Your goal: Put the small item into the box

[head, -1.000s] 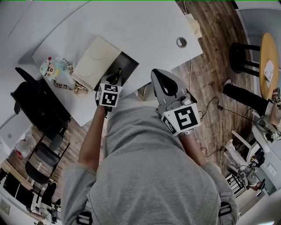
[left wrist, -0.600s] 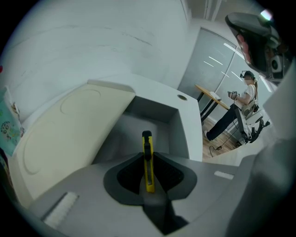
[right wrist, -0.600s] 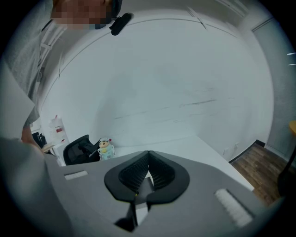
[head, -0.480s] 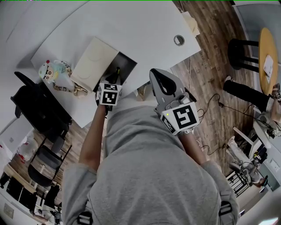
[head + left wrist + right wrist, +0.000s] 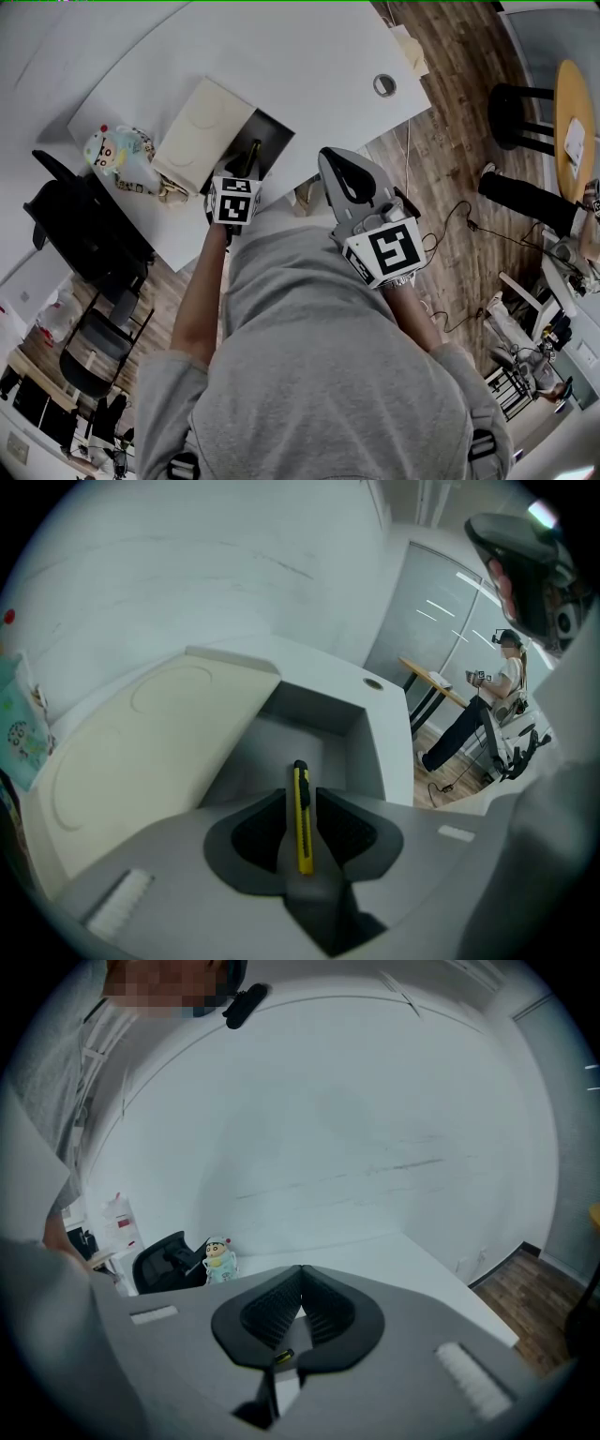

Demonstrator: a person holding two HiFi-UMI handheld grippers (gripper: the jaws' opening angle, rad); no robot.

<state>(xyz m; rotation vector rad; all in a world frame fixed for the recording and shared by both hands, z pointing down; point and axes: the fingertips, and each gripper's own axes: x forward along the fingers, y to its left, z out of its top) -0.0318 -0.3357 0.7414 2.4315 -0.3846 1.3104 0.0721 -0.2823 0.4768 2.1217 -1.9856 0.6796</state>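
Over the open grey box (image 5: 319, 712), the jaws of the left gripper (image 5: 301, 792) are just opening, with the yellow utility knife (image 5: 302, 825) loose between them, plain only in that gripper's view. The cream lid (image 5: 141, 752) is bordering the box's left edge. The right gripper (image 5: 302, 1288) is sitting closed, empty.

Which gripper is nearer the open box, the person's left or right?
Left. The left gripper hangs over the box, jaws just opened around the yellow knife; the right gripper stands off to one side.
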